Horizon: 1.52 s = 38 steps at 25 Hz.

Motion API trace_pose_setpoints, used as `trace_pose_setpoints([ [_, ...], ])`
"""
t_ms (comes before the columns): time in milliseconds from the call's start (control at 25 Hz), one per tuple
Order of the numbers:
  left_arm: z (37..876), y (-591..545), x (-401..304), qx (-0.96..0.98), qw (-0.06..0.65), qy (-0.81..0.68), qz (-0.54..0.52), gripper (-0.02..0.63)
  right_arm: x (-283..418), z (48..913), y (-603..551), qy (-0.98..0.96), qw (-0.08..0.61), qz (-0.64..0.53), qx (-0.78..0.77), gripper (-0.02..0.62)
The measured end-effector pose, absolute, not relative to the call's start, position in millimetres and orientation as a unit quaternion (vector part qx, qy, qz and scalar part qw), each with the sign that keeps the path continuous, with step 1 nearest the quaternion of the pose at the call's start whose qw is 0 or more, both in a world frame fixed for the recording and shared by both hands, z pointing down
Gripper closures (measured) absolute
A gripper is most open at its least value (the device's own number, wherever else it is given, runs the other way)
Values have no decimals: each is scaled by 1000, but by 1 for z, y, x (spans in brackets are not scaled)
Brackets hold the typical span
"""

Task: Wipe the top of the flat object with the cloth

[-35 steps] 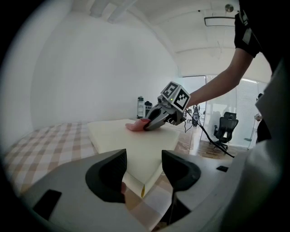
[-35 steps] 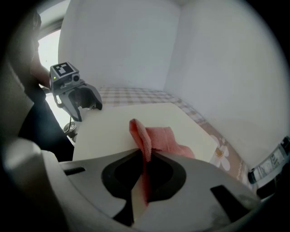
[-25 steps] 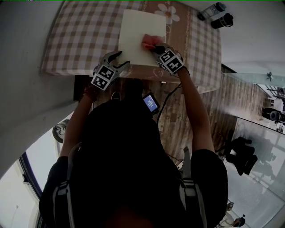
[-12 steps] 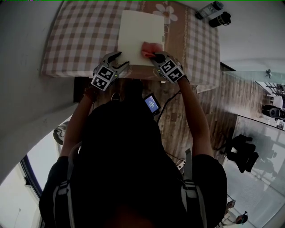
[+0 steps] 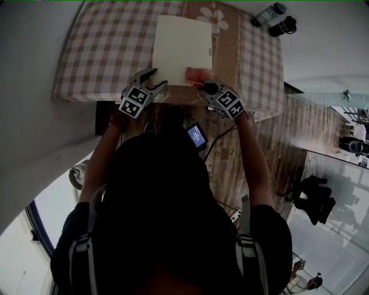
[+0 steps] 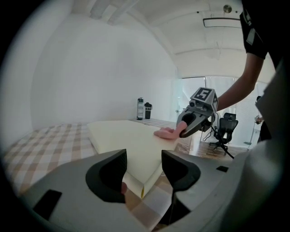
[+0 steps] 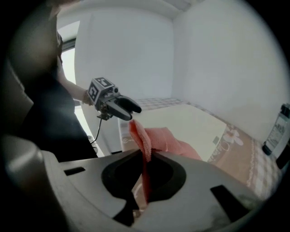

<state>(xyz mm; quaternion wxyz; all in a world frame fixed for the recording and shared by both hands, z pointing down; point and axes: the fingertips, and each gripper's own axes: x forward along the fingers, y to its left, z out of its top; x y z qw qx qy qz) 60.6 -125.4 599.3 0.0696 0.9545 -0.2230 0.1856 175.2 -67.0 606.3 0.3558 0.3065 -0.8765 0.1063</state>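
Note:
A cream flat pad (image 5: 181,49) lies on the checked tablecloth (image 5: 104,52). A pink cloth (image 5: 197,75) rests on the pad's near right corner, and my right gripper (image 5: 203,85) is shut on it. In the right gripper view a fold of the cloth (image 7: 158,140) stands pinched between the jaws of that gripper (image 7: 145,167). My left gripper (image 5: 157,80) is open at the pad's near left corner. In the left gripper view that corner of the pad (image 6: 127,136) lies just beyond the spread jaws of that gripper (image 6: 142,170), untouched, with the cloth (image 6: 165,132) farther right.
Two dark bottles (image 5: 275,11) (image 5: 286,26) stand at the table's far right corner. The table's near edge (image 5: 173,95) runs just under both grippers. A small lit screen (image 5: 196,135) hangs below it. A white wall lies to the left, and an office chair (image 5: 314,199) stands on the floor.
My right gripper has drawn the pink cloth toward me along the pad, from its middle right down to the near right corner. The left gripper has stayed put.

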Motion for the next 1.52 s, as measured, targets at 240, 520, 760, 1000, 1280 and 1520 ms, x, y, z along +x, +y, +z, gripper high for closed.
trace_pose_setpoints([
  [240, 591, -112, 56, 954, 54, -210, 208, 354, 156, 599, -3, -905, 288, 137, 283, 578],
  [520, 518, -117, 51, 959, 2, -248, 134, 425, 142, 472, -48, -903, 67, 95, 413, 578],
  [760, 428, -131, 39, 949, -23, -315, 9, 604, 125, 418, -81, -863, 16, 22, 505, 578],
  [1000, 442, -128, 25, 924, -14, -382, 9, 606, 94, 432, -85, -841, 11, 11, 541, 580],
  [1280, 459, -125, 20, 922, -1, -385, 22, 604, 94, 444, -85, -837, 18, 25, 546, 580],
  [1520, 464, -121, 16, 923, -1, -385, 21, 604, 97, 451, -81, -838, 23, 28, 545, 580],
])
